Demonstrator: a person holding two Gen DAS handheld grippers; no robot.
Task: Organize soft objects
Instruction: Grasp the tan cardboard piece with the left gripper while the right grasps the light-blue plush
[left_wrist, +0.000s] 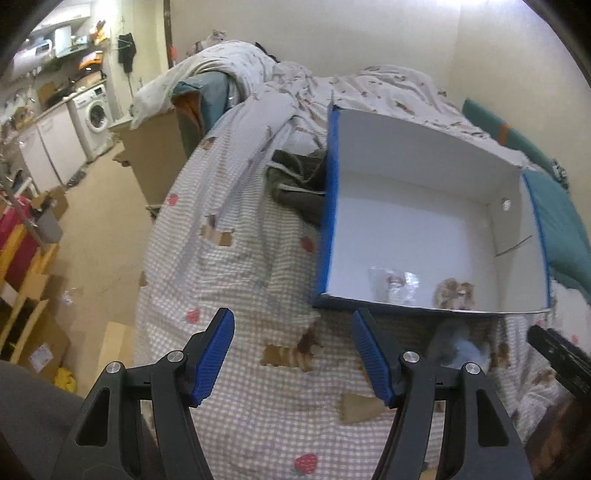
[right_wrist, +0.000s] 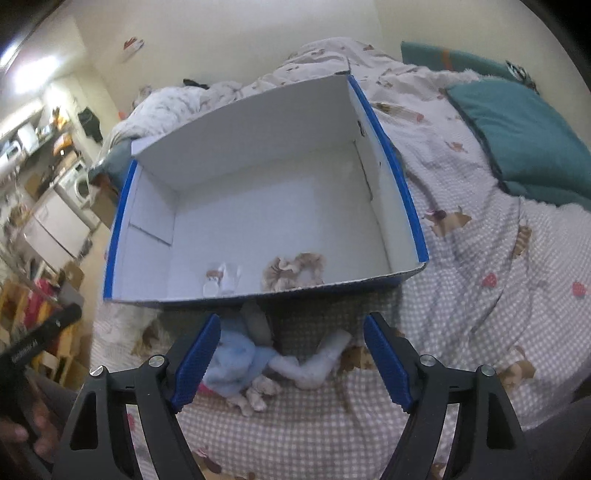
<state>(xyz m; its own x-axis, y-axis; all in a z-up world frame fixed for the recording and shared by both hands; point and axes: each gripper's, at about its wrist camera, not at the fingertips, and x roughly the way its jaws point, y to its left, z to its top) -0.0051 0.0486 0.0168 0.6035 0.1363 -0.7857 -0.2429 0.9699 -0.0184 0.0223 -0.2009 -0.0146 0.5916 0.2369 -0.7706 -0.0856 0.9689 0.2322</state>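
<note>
A blue cardboard box with a white inside (left_wrist: 334, 206) (right_wrist: 402, 192) stands on the checked bed cover. In it lie a beige scrunchie (left_wrist: 454, 293) (right_wrist: 291, 271) and a small clear packet (left_wrist: 393, 284) (right_wrist: 221, 282). A pile of soft items, a light blue fluffy piece (right_wrist: 236, 363) (left_wrist: 460, 349), a grey piece (right_wrist: 256, 323) and a pale rolled piece (right_wrist: 321, 363), lies on the bed in front of the box. My right gripper (right_wrist: 291, 360) is open just above this pile. My left gripper (left_wrist: 293, 356) is open and empty over the bed, left of the pile.
A dark green garment (left_wrist: 299, 181) lies left of the box. A teal pillow (right_wrist: 517, 136) lies right of it. A rumpled duvet (left_wrist: 236, 62) is piled at the far end. The bed's left edge drops to a floor with cardboard boxes (left_wrist: 155, 155) and a washing machine (left_wrist: 92, 114).
</note>
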